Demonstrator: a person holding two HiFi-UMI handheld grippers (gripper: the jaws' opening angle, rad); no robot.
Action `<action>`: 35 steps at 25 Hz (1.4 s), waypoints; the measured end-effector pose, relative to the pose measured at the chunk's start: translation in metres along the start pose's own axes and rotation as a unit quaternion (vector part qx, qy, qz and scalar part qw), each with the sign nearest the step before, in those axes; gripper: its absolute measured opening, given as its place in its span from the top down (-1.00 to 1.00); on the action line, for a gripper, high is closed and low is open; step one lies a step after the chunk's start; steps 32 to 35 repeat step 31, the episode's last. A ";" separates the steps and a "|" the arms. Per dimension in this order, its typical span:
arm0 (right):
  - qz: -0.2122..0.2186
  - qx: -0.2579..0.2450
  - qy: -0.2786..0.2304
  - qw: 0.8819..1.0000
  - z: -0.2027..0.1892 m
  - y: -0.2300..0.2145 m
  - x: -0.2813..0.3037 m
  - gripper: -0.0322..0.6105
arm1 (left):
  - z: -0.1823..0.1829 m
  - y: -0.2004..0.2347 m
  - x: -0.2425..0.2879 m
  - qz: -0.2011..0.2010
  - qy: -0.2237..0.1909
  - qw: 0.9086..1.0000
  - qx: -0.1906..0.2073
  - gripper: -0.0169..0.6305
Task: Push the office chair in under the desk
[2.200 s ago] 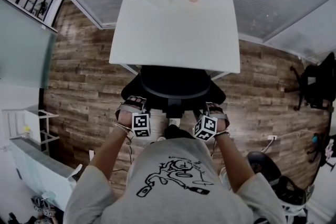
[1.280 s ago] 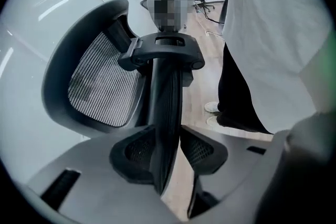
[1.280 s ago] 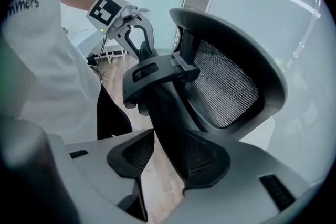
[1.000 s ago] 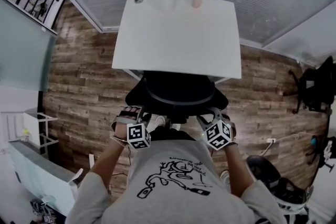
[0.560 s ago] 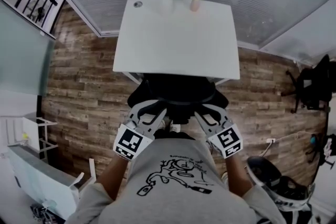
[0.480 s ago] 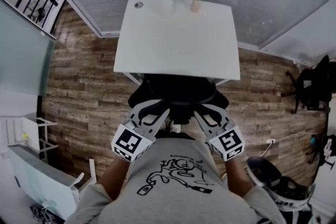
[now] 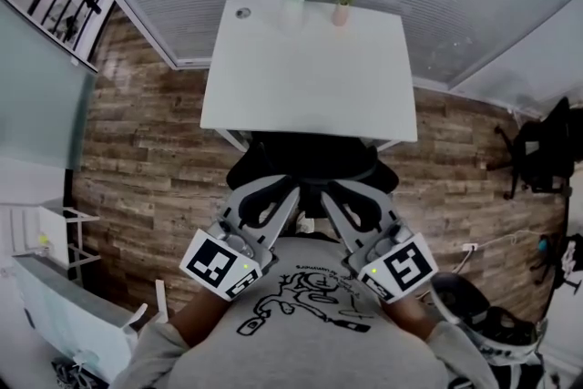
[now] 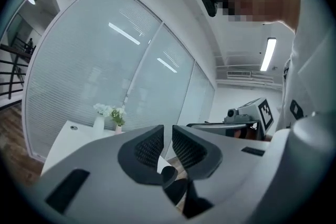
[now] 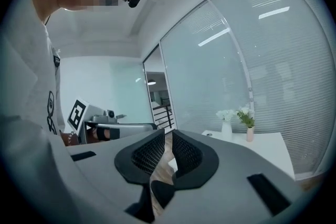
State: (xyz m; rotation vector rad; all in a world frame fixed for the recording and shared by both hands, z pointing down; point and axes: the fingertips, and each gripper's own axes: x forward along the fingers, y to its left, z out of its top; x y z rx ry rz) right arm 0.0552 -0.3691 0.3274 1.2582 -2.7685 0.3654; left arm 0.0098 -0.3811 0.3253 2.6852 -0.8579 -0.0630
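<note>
The left gripper [image 7: 278, 189] is raised in front of the person's chest, grey jaws pointing towards the desk. In the left gripper view [image 8: 168, 135] its ribbed black pads are closing, with only a narrow slit left between them and nothing in it.

Just ahead, the black office chair [image 7: 310, 158] stands on the brown wood-plank floor [image 7: 146, 150], its front tucked beneath the near edge of the white rectangular desk [image 7: 310, 73] – only its rear part shows, apart from both grippers. At the desk's far edge stand a white vase of pale flowers [image 7: 291, 6] and, just beside it, a small pinkish vase of flowers [image 7: 341, 12].

The right gripper [image 7: 335, 192] mirrors the left – lifted and aimed at the chair. Its pads [image 9: 168, 140] are closing too, nearly together and empty.
</note>
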 end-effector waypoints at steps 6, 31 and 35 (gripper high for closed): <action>-0.010 0.006 -0.019 1.000 0.012 0.004 0.005 0.76 | 0.005 -0.004 -0.003 -0.004 -0.010 1.000 0.003 0.88; -0.019 0.013 -0.018 1.000 0.013 -0.004 0.016 0.78 | 0.008 0.005 0.005 -0.012 -0.009 1.000 -0.008 0.93; -0.019 0.013 -0.018 1.000 0.013 -0.004 0.016 0.78 | 0.008 0.005 0.005 -0.012 -0.009 1.000 -0.008 0.93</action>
